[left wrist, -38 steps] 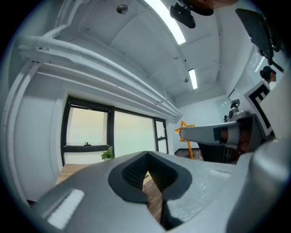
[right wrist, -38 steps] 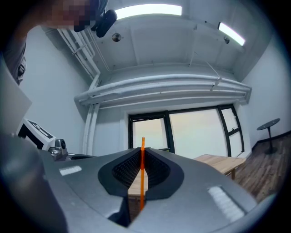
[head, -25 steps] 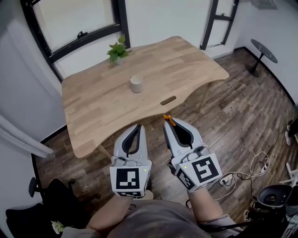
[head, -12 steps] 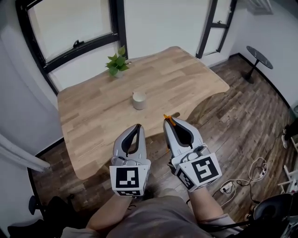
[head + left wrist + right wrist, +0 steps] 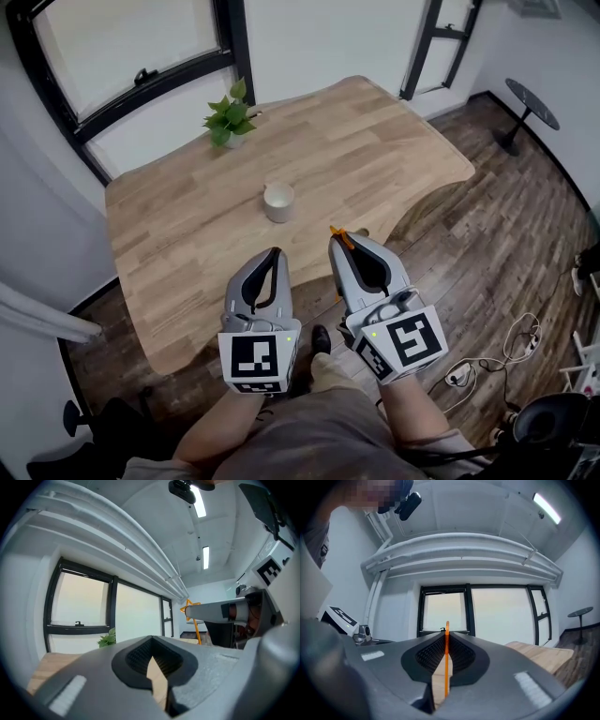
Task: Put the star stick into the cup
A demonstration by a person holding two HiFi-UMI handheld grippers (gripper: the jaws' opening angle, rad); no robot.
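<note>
Head view first. Looking steeply down at a wooden table point(image 5: 187, 234), with a small white cup point(image 5: 277, 202) upright near the middle and a potted plant point(image 5: 228, 117) at the far edge by the window. Holding both grippers side by side over the near table edge, well apart from the cup. Right gripper point(image 5: 336, 244) clamped on the star stick point(image 5: 339, 240), with just an orange bit poking past the tips. Left gripper point(image 5: 275, 253) closed up, carrying nothing.

Left gripper view: jaws pressed together at the tips, empty, only table wood visible through the slot behind. Off to the right, the other gripper's nose, with the orange star outline point(image 5: 190, 606) above it and the thin stick trailing down below.

Right gripper view: jaws closed on the thin orange rod point(image 5: 446, 658), pinched dead centre and running straight up past the tips.

Handling guess: probably very light, thin and a bit bendy, so likely to swivel in the pads. Seems to be gripped near the star end, leaving the tail free to go in first. No need to squeeze harder. Better to come over the rim slowly, tail down, and release low. Could easily tip that cup with a careless knock.
</note>
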